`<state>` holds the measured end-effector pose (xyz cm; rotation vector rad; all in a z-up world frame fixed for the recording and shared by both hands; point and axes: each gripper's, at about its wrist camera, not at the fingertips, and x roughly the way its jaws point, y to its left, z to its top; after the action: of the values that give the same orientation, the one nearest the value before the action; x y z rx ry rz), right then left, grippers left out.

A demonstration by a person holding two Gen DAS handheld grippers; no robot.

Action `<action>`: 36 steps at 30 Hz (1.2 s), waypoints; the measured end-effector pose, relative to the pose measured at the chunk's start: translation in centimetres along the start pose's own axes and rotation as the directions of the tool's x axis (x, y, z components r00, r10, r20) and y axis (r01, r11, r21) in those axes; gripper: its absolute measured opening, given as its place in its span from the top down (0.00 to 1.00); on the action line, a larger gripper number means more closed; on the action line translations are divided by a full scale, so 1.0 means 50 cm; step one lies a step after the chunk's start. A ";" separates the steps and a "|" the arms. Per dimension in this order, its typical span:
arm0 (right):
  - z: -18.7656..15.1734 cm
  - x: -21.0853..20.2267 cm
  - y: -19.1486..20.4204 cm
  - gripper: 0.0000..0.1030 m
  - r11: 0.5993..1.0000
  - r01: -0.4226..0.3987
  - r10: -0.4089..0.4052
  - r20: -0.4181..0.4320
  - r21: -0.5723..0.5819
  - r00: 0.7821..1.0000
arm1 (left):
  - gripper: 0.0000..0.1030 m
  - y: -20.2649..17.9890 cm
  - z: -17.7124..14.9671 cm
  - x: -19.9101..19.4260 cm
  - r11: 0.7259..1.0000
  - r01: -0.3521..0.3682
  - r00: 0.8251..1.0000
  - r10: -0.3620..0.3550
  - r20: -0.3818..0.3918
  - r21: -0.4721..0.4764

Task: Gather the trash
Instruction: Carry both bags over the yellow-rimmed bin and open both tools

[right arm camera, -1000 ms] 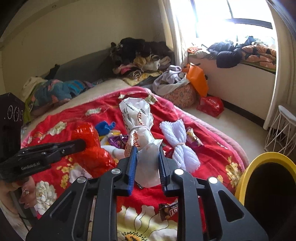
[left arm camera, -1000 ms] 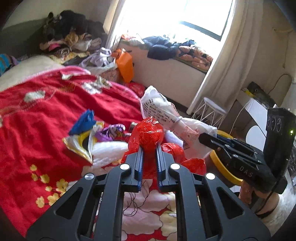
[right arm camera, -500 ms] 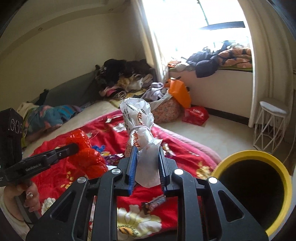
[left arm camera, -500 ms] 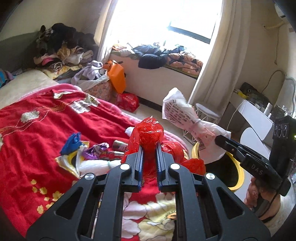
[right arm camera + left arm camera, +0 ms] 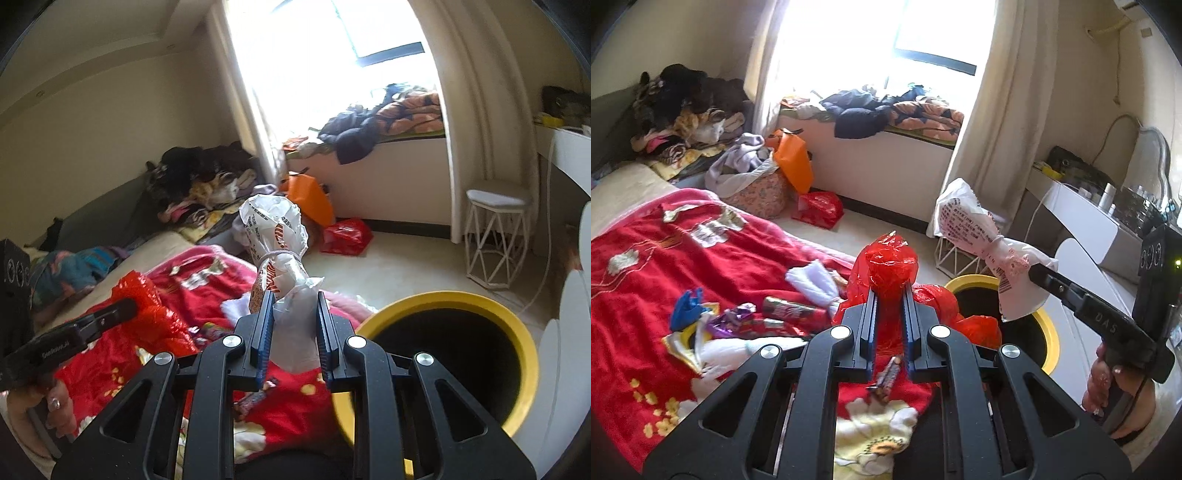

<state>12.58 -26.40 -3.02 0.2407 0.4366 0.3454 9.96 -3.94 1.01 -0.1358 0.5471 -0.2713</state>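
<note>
The knotted white printed plastic bag (image 5: 279, 254), pinched in the closed right gripper (image 5: 293, 325), hangs beside the yellow-rimmed black bin (image 5: 480, 306); carry it over the rim before letting go. The crumpled red plastic bag (image 5: 892, 266), clamped in the shut left gripper (image 5: 888, 314), hangs above the red floral blanket (image 5: 646, 266). The bin's dark interior shows no contents.

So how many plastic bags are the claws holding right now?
2. A red bag is in the left claw; a white printed bag is in the right claw, near the yellow bin.
</note>
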 end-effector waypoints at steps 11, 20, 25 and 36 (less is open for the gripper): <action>-0.001 -0.027 -0.084 0.80 0.991 0.112 -0.111 -0.012 0.068 0.994 | 0.93 -0.070 -0.003 0.054 0.998 0.036 0.999 -0.034 -0.029 0.052; -0.027 -0.037 -0.159 0.80 0.968 0.202 -0.196 -0.053 0.149 0.979 | 0.93 -0.128 -0.019 0.111 0.995 0.061 0.996 -0.056 -0.067 0.082; -0.041 -0.033 -0.198 0.80 0.954 0.235 -0.224 -0.080 0.184 0.971 | 0.93 -0.154 -0.027 0.150 0.994 0.066 0.994 -0.058 -0.093 0.092; -0.071 -0.014 -0.256 0.80 0.928 0.282 -0.250 -0.155 0.244 0.956 | 0.92 -0.191 -0.047 0.241 0.992 0.060 0.987 -0.043 -0.155 0.111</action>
<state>13.89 -37.83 -9.74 0.4172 0.6290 0.0317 16.49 -16.70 -5.05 -0.0165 0.6783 -0.3652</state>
